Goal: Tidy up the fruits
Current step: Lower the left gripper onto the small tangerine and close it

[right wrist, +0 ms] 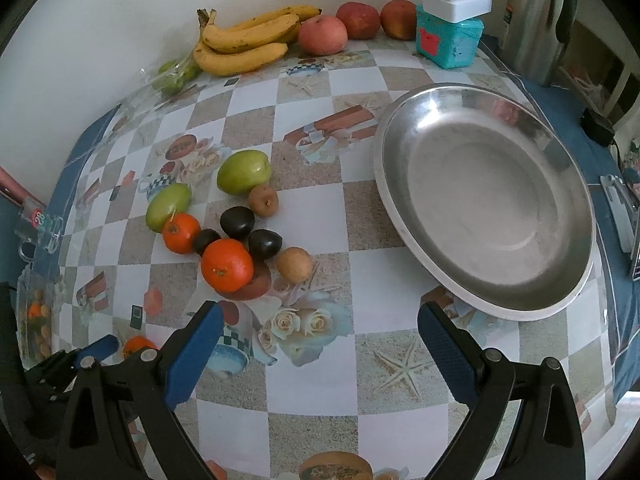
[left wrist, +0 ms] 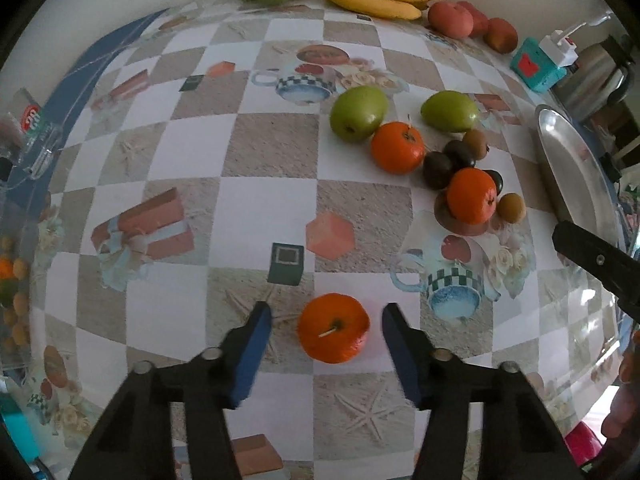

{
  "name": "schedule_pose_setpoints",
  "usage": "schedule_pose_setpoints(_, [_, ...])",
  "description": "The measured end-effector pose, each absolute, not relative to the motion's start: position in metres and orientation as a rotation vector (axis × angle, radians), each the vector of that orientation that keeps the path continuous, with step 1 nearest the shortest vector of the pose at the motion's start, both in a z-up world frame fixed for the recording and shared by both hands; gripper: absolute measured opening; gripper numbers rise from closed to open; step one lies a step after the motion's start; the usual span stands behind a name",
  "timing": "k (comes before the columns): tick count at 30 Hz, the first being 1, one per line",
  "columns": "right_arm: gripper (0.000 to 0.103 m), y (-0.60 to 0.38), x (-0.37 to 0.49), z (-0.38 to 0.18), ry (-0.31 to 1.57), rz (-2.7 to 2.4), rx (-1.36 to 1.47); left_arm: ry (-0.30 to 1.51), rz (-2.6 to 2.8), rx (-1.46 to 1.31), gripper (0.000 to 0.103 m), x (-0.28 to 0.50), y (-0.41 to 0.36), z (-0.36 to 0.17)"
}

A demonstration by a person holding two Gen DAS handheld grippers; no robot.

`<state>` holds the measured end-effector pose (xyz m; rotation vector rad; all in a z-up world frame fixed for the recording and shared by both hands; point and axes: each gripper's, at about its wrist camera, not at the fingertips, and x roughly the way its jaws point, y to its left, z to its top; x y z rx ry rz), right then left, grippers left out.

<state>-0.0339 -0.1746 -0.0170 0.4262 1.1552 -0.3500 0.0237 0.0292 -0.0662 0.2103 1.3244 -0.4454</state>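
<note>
An orange [left wrist: 333, 328] lies stem up on the checked tablecloth between the blue pads of my left gripper [left wrist: 326, 309]. A small gap shows on each side, so the jaws stand open around it. In the right wrist view the same orange [right wrist: 137, 345] sits at the lower left beside a blue left finger [right wrist: 98, 349]. My right gripper [right wrist: 320, 320] hangs open over bare cloth with nothing between its fingers. A fruit pile holds two green mangoes [left wrist: 358, 114], two oranges [left wrist: 397, 147], dark fruits [left wrist: 460, 154] and small brown ones [left wrist: 511, 207]. The steel plate [right wrist: 488, 200] is empty.
Bananas [right wrist: 244, 40] and red apples [right wrist: 322, 34] line the back wall, beside bagged green fruit [right wrist: 172, 76]. A teal box with a white power strip [right wrist: 450, 36] and a steel flask [right wrist: 540, 20] stand at the back right. A clear container [right wrist: 36, 316] of small fruit sits at the left edge.
</note>
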Motion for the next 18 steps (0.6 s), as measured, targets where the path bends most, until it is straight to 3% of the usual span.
schedule_pose_setpoints(4, [0.098,-0.176,-0.035,-0.017,1.152,-0.353,0.430,1.337,-0.460,0.201,0.040,0.024,0.027,-0.068])
schedule_pose_setpoints(18, [0.098,-0.185,-0.031,-0.014,1.128,-0.358,0.490,1.271,-0.412,0.064,0.039,0.045,0.009,-0.022])
